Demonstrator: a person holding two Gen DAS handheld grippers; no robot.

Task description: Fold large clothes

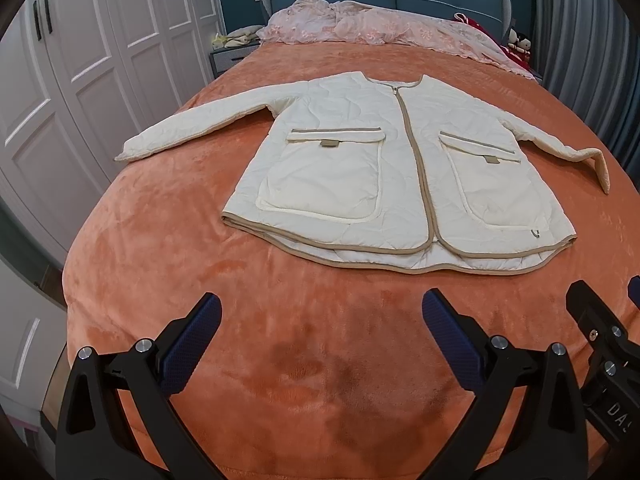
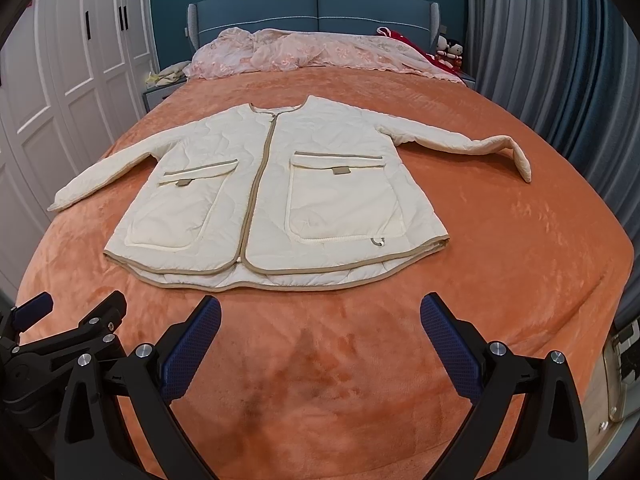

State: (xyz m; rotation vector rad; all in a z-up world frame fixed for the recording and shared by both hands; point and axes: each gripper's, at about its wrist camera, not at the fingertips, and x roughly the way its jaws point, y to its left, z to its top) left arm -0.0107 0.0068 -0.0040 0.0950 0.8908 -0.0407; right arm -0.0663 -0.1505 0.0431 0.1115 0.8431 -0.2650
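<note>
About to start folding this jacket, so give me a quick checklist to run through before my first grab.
1. Cream quilted jacket lies flat, front up, on the orange blanket: ok.
2. Front closed down its length: ok.
3. Left sleeve laid out straight: ok.
4. Right sleeve cuff bent back: not ok, straighten it.
5. Left gripper and right gripper: jaws open, holding nothing, short of the hem: ok.
6. Hem: back layer shows below the front: cannot tell if bunched.
</note>
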